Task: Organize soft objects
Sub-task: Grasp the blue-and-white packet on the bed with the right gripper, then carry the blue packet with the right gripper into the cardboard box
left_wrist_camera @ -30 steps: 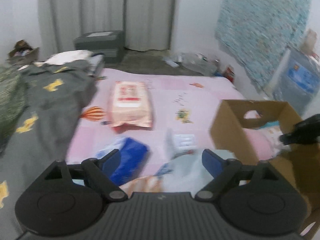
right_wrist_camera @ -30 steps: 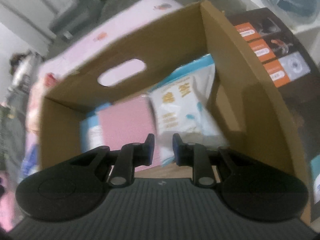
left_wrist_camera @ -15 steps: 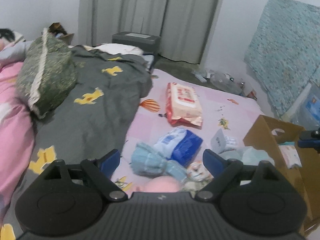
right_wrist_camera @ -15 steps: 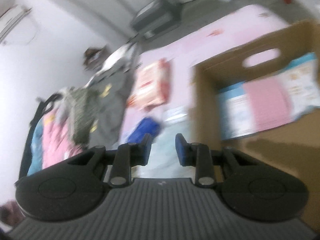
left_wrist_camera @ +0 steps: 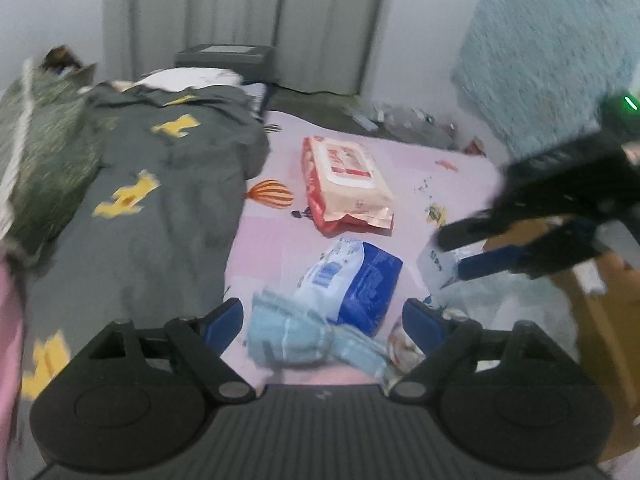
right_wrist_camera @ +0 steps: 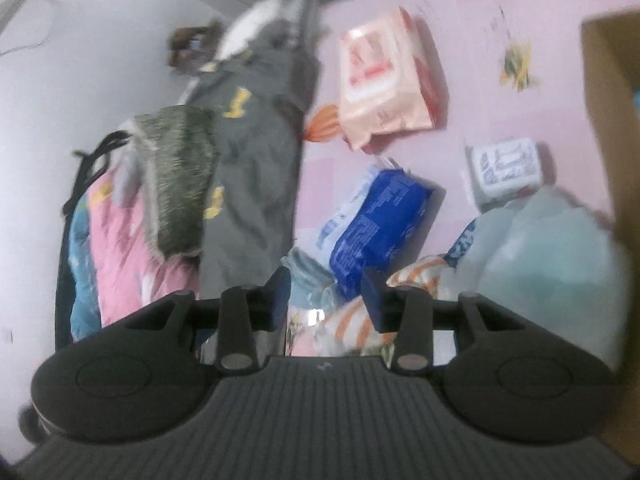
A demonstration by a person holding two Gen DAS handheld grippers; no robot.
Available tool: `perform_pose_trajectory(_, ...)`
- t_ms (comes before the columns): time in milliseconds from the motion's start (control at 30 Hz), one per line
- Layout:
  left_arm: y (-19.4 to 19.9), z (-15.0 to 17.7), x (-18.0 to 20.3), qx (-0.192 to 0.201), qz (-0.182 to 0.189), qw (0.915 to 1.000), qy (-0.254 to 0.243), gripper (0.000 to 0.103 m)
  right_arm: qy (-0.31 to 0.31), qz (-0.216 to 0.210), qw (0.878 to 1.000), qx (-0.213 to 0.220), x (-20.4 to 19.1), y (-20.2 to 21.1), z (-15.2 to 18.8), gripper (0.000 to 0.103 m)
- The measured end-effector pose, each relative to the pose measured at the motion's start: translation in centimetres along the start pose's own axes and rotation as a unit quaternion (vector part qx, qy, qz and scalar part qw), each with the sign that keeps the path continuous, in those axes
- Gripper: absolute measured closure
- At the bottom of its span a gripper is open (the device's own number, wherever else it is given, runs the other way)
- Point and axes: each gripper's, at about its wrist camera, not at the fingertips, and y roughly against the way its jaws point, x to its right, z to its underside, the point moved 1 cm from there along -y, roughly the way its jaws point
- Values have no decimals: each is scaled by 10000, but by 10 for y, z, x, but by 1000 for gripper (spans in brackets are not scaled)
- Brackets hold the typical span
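Left gripper [left_wrist_camera: 322,316] low over the bed, fingers spread wide around the light-blue towel [left_wrist_camera: 292,332], blue pack [left_wrist_camera: 352,280] just beyond the towel, right gripper [right_wrist_camera: 325,296] half parted, empty, above the pile beside the cardboard box [right_wrist_camera: 608,92]

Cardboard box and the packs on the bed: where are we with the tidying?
Done: hard to judge; the cardboard box shows only its edge, contents hidden. In hand: nothing; the left tongs are wide open above the light blue towel, the right tongs open and empty. Left on the pink sheet: red wipes pack, blue pack, small white pack, towel.
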Motion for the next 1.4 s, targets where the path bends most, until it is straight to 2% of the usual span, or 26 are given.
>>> perform_pose_trajectory(100, -30, -8, 10, -162, -134, 9986, -476, 14, -220, 243, 9992, -247, 3, -38, -16, 56)
perform_pose_trajectory(200, -61, -13, 16, -377, -38, 9965, -746, 12, -240, 605, 9971, -398, 6, -68, -30, 49)
perform_pose_trajectory(267, -79, -17, 17, -537, 64, 9953, -800, 12, -253, 810, 9951, -508, 8, -86, -39, 46)
perform_pose_trajectory(400, -112, -22, 19, -829, 112, 9924, -903, 12, -238, 1078, 9915, -682, 15, -117, -53, 30)
perform_pose_trajectory(500, -130, -21, 18, -1090, 170, 9896, -926, 11, -185, 1197, 9891, -841, 19, -135, -58, 24)
perform_pose_trajectory(633, -141, -21, 15, -1302, 307, 9878, -792, 12, -222, 1060, 9892, -985, 22, -150, -59, 23)
perform_pose_trajectory(700, -145, -20, 15, -1378, 362, 9869, -762, 19, -255, 942, 9906, -956, 24, -152, -59, 23)
perform_pose_trajectory(800, -148, -22, 11, -1365, 287, 9881, -641, 23, -256, 812, 9928, -841, 26, -152, -59, 30)
perform_pose_trajectory(1000, -129, -31, 10, -1114, 59, 9926, -486, 27, -261, 691, 9953, -621, 23, -146, -59, 46)
perform_pose_trajectory(1167, -86, -47, 18, -648, -134, 9968, -448, 28, -2, 453, 9983, -362, 0, -125, -58, 48)
perform_pose_trajectory(1400, -11, -64, 65, 68, -174, 9976, -671, 28, 515, -26, 9982, 304, -33, -45, -46, 50)
